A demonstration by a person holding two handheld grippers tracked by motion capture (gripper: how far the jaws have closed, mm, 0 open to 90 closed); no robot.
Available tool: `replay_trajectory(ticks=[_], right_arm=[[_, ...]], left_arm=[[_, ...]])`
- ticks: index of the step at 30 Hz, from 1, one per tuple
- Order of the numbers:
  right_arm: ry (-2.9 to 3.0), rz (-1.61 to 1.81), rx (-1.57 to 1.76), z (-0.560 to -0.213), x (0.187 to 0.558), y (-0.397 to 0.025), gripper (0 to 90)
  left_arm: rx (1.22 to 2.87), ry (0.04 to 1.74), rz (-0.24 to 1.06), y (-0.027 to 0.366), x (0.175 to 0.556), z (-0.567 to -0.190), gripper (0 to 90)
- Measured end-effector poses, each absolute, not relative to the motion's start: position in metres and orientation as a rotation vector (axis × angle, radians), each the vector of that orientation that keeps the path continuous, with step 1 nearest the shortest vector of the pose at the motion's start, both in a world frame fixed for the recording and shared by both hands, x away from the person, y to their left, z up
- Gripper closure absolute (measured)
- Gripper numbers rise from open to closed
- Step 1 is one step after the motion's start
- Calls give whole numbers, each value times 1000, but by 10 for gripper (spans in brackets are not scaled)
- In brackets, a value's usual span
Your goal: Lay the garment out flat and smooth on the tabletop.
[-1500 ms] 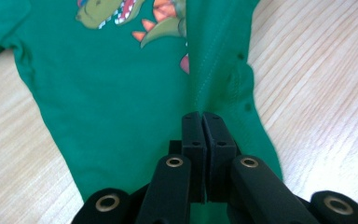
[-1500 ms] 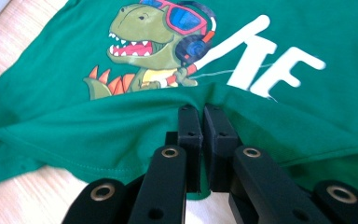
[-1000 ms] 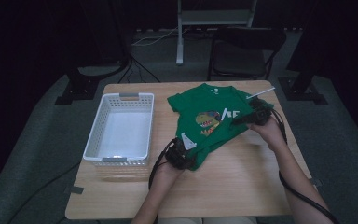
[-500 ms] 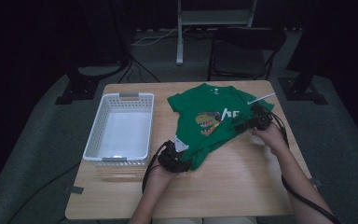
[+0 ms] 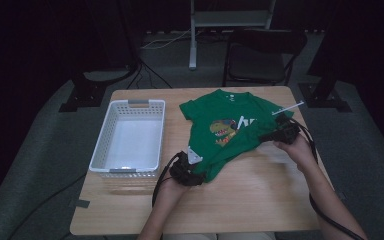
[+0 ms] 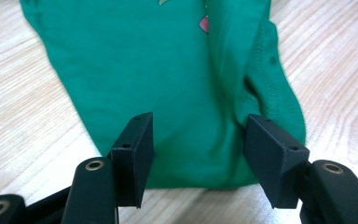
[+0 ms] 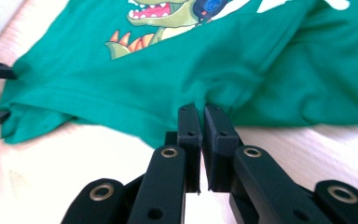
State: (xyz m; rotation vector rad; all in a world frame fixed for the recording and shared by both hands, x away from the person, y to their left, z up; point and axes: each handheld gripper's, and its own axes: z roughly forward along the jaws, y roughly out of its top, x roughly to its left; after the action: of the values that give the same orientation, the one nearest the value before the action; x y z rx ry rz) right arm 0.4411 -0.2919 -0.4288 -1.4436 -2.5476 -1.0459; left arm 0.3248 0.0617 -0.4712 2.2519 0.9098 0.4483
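Jaws of the left gripper [image 6: 198, 151] gape wide over the green shirt [image 6: 177, 79]; right gripper [image 7: 201, 122] pinches its edge.

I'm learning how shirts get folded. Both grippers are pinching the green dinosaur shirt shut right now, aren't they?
Not both. The right gripper is shut on the green dinosaur shirt, but the left gripper view shows the left gripper open, its jaws spread either side of the shirt's end.

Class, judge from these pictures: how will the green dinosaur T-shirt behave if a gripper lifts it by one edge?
The green T-shirt is probably floppy: it creases where the right gripper pinches its edge. It likely sags and drapes rather than holding shape. It seems light, lying thin and flat between the open jaws of the left gripper.
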Motion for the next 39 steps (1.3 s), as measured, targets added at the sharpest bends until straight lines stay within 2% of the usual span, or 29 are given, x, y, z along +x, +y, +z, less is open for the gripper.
replay_trajectory(ticks=[8, 18, 29, 39], right_arm=[[-2547, -1162, -1478, -424, 395, -327, 858], [-2445, -1267, -1542, -447, 333, -364, 857], [-2457, -1279, -1548, -457, 288, -368, 857], [-2440, -1285, -1614, -464, 267, -377, 857]], left_arm=[[2251, 889, 431, 60, 322, -471, 440], [2264, 872, 426, 56, 318, -473, 441], [2290, 851, 424, 56, 311, -471, 441], [2287, 813, 414, 48, 295, -474, 441]])
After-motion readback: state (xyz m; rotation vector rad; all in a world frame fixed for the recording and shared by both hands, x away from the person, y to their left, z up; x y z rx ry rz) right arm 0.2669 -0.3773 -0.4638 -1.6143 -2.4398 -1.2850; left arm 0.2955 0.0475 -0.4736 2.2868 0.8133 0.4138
